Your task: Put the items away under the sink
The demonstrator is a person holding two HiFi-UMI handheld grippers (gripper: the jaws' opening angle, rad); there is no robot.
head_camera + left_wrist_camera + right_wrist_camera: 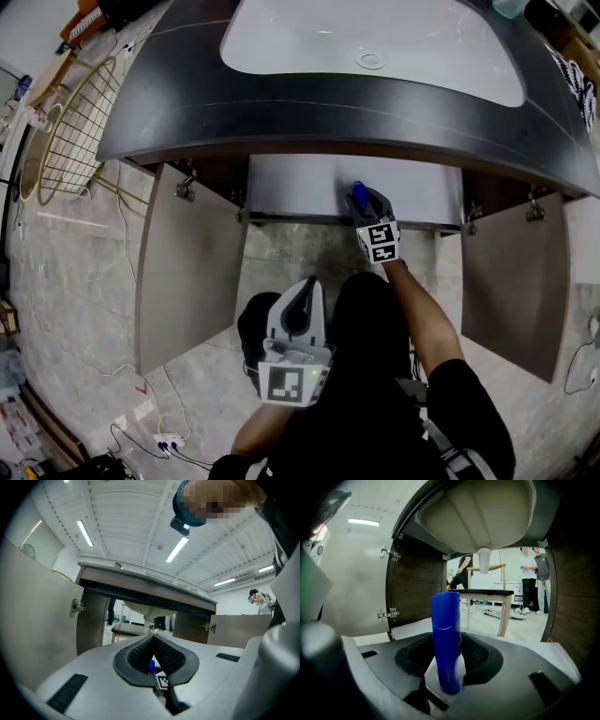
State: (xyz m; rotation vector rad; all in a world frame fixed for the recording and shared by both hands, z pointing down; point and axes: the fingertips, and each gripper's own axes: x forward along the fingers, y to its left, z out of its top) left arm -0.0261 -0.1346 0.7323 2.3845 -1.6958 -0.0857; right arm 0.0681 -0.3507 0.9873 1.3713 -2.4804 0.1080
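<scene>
The cabinet [300, 187] under the sink [375, 37] is standing open, but the blue bottle [446, 639] is apparently not yet sitting inside. The right gripper [450, 656] is reaching in, tilting slightly down and clamping the bottle upright. The left gripper [153, 639] is waiting level behind, jaws together, empty.

Head view looks steeply down on sink [370, 37] and open cabinet [300, 187]; both gripper views face into that cabinet from low, the right one close beneath the sink.

Blue bottle [446, 639], upright, beneath sink [487, 513]
</scene>
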